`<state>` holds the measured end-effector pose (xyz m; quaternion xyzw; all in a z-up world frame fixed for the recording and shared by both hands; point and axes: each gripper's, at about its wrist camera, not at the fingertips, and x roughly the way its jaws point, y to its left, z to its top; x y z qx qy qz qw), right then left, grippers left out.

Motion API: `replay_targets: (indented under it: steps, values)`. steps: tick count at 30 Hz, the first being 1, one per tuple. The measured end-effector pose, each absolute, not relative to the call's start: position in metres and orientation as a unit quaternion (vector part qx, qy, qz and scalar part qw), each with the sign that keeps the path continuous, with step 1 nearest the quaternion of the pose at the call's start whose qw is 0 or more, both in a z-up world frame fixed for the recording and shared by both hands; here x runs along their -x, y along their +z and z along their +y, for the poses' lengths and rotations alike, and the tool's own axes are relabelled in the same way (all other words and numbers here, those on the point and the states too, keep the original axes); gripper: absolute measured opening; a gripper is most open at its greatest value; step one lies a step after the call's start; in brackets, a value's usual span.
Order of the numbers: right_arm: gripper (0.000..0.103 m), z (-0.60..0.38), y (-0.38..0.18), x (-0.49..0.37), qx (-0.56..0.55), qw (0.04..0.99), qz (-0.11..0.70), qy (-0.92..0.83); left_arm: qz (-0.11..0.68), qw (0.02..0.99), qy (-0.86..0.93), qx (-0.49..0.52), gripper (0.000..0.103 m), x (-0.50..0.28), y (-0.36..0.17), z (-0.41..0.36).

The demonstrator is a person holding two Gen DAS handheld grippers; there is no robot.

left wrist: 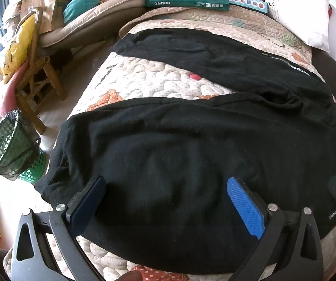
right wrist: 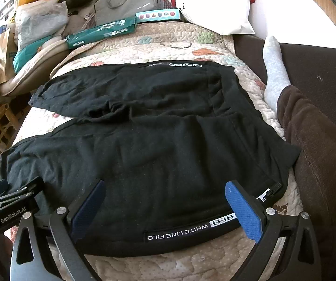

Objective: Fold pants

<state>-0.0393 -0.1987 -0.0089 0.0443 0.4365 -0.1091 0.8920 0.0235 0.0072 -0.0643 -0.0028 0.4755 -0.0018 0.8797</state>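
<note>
Both hand-held grippers, left [left wrist: 166, 187] and right [right wrist: 165, 190], wide open, holding nothing, over near leg of pants [right wrist: 144, 154]. Risk: single-layer pinch; fold skews on quilt [right wrist: 168, 267].

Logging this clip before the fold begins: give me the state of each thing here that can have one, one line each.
black pants: spread flat on the quilt, legs apart, unfolded.
left gripper: open, low over the near leg.
right gripper: open, low over the near side seam by the waist.
quilt: spread over the bed.
green paper pack: lying flat, wrapper closed.
green basket: tilted, lined with a dark bag.
</note>
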Motion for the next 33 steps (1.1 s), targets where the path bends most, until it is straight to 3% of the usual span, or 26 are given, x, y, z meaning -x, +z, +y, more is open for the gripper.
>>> replay_targets:
  steps: [33]
  values:
    - [0.103, -0.194, -0.007, 0.039, -0.04, 0.895, 0.432, -0.105, 0.463, 0.886, -0.004, -0.016, 0.103, -0.016, -0.058, 0.002]
